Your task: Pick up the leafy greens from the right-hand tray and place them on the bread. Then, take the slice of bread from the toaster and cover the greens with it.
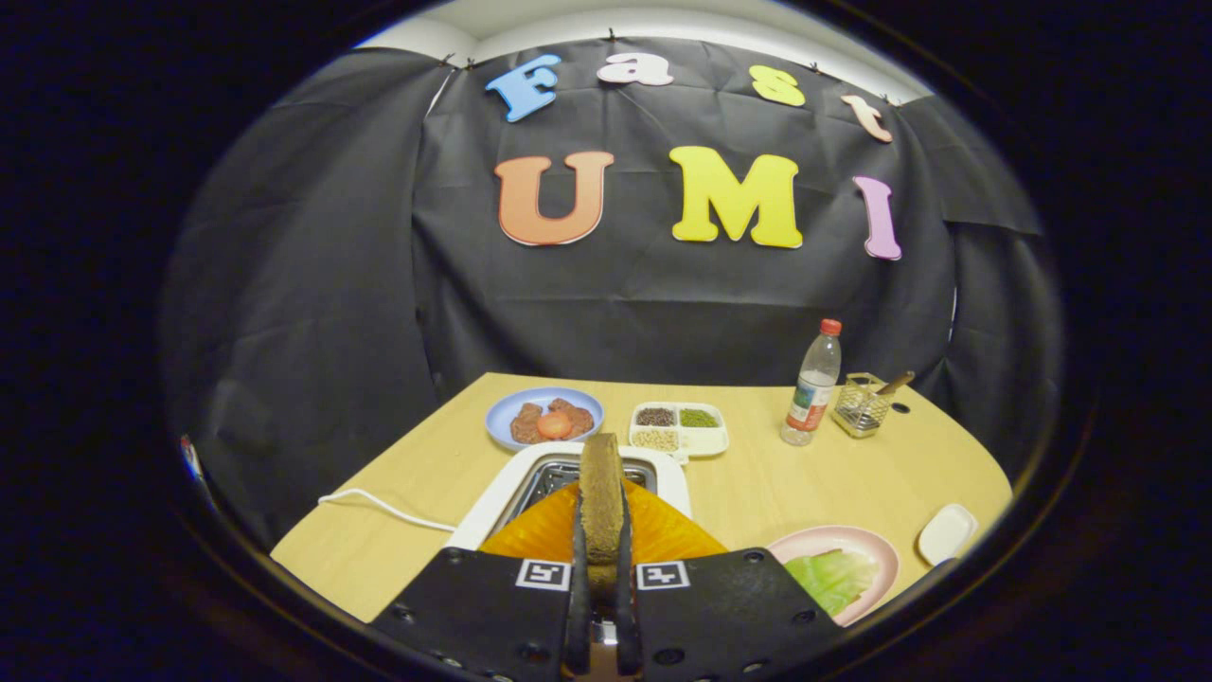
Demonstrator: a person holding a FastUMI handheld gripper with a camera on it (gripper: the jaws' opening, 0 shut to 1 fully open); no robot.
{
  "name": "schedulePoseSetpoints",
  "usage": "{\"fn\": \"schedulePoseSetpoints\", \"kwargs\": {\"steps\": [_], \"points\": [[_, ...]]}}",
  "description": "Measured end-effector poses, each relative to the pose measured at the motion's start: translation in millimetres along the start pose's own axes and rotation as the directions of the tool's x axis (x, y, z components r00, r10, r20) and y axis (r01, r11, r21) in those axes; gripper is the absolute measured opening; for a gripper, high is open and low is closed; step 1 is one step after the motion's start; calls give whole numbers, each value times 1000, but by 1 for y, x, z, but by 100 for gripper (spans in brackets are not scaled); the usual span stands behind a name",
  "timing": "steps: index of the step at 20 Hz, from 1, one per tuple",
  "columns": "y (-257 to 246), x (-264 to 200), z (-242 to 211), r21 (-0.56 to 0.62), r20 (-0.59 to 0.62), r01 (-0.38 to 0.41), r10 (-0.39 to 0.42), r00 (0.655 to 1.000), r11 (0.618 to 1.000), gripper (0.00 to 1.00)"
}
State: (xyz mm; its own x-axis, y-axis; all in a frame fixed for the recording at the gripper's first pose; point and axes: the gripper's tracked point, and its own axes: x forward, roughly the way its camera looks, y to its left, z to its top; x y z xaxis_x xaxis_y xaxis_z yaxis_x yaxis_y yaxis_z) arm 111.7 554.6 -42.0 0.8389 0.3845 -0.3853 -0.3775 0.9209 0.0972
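Grip: the gripper [600, 559] has its fingers narrowed onto the slice of bread [601, 493], held edge-on and upright above the toaster [530, 483].
Greens: the leafy greens [833, 578] lie on the pink plate [876, 549] — right of the fingers, near.
Slip risk: the hold is thin — a tilt could drop the slice.
Placement risk: released upright, it may topple off the greens.

Rough bread slice [601, 493], glossy white plastic toaster [492, 507].
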Motion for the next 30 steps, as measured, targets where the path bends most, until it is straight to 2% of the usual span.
{"fn": "schedulePoseSetpoints", "kwargs": {"steps": [7,11,16,20,26,30], "points": [[-6,-60,70,36,168,-109,102,981,993,11],[-40,-94,84,105,226,-140,113,968,985,11],[-110,-104,59,167,240,-87,45,970,982,10],[-146,-100,21,185,234,-56,11,972,981,10],[-160,-74,-36,265,178,-85,38,983,961,10],[-158,-52,-62,380,124,-121,79,989,917,10]]}}
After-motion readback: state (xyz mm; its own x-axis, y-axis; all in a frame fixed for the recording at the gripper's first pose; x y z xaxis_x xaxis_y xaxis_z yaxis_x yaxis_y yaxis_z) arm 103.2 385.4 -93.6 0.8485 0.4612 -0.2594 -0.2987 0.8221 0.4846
